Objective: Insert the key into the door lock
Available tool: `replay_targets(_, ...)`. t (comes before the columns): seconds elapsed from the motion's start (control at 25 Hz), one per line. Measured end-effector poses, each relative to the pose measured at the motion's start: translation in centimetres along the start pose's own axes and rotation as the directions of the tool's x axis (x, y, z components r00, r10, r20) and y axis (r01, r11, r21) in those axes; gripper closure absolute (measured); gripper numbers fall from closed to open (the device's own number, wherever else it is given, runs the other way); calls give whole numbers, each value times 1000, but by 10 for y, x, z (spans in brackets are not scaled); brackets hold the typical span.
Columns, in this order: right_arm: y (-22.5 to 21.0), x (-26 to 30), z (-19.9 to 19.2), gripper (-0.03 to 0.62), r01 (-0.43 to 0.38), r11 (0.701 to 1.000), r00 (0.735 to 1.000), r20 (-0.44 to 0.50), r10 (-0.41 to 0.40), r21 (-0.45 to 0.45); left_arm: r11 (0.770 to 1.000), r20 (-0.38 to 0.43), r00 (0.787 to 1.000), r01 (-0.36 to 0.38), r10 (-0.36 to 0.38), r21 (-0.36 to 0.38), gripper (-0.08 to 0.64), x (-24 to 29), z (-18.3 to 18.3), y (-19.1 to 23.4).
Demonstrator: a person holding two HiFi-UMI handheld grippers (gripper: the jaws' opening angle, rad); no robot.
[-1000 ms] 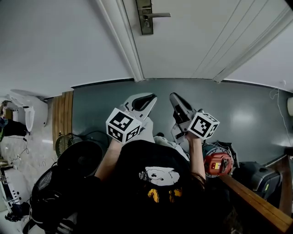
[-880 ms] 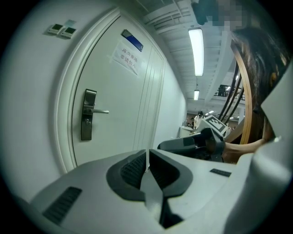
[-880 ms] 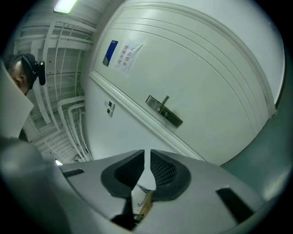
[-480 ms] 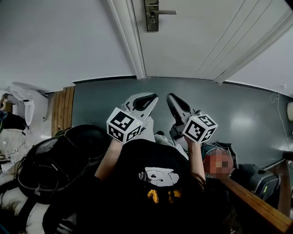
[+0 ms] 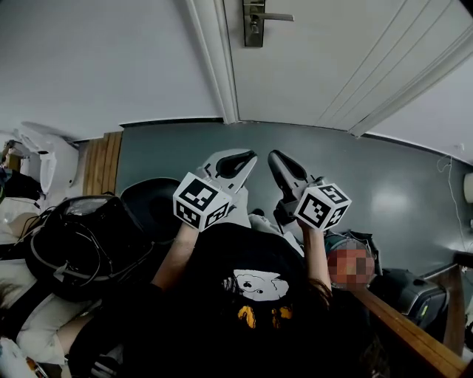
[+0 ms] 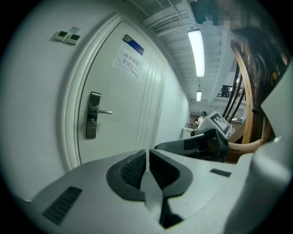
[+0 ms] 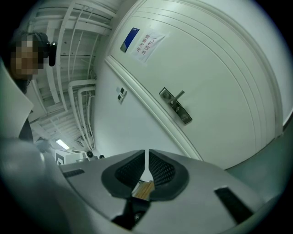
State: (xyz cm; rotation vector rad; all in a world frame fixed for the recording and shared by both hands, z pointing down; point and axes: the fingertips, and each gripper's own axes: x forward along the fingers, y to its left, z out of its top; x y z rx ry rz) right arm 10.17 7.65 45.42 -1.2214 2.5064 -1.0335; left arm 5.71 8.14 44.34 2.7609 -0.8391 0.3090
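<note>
While the door lock (image 5: 253, 22) stands well apart, left gripper (image 5: 239, 159) is clenched empty; right gripper (image 5: 278, 159) pinches the brass key (image 7: 143, 189).

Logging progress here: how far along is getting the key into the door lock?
Done: the right tongs are shut on a brass-coloured piece, apparently the key; the left tongs are shut, empty. In hand: both are held low, well short of the door. To do: reach the door lock and insert it.
</note>
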Motion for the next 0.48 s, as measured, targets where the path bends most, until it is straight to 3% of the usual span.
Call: replay_targets(0.48, 49, 12, 7, 571, -8, 999, 1000, 7, 8, -39, 1000, 19, 1000, 9, -9, 25, 534, -41, 26, 3)
